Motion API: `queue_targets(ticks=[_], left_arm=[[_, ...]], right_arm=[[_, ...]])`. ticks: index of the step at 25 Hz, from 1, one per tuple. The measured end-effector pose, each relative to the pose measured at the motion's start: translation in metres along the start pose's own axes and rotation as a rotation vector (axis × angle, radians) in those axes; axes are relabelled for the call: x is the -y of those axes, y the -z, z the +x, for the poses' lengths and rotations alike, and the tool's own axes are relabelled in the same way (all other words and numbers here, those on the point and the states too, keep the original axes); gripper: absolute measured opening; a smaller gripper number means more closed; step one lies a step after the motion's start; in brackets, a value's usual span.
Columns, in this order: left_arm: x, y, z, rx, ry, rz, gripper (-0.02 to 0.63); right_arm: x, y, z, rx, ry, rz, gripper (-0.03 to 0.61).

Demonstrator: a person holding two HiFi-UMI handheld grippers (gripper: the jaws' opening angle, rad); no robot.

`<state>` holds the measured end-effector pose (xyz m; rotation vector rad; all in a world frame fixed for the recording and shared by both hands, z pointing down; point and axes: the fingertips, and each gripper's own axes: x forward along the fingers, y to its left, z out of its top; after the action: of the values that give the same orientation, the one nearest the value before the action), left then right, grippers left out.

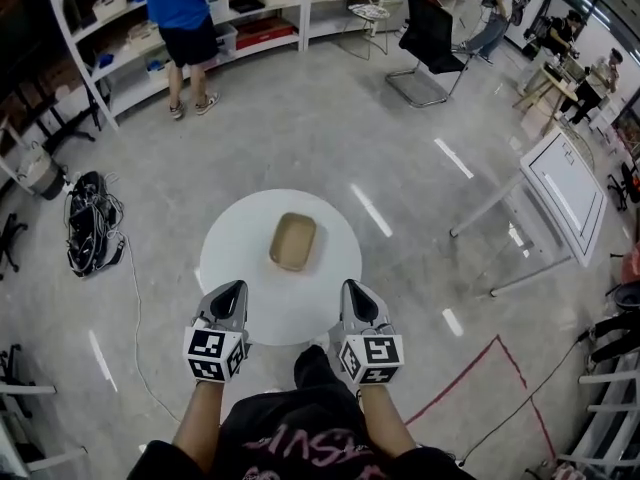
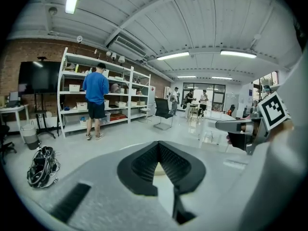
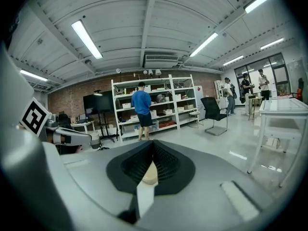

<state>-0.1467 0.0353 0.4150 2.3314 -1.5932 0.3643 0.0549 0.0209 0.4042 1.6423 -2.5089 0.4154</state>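
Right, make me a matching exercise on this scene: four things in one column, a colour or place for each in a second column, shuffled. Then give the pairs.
Things:
1. tray
2. table
3. chair
4. cables

Colours and places:
A. black, heaped on the floor left of the table
B. white and round
C. black, standing far back on the right
D. tan, lying on the table

Pairs: 1-D, 2-B, 3-C, 4-A.
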Motion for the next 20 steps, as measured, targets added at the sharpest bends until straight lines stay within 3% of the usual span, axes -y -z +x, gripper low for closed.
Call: queue_targets(ticks=[20], left_arm=[[-0.021, -0.004, 0.119, -0.117, -0.05, -0.025, -0.002]], right_arm=[[0.058, 0.007, 0.113, -0.09, -0.095, -0.006, 0.009]])
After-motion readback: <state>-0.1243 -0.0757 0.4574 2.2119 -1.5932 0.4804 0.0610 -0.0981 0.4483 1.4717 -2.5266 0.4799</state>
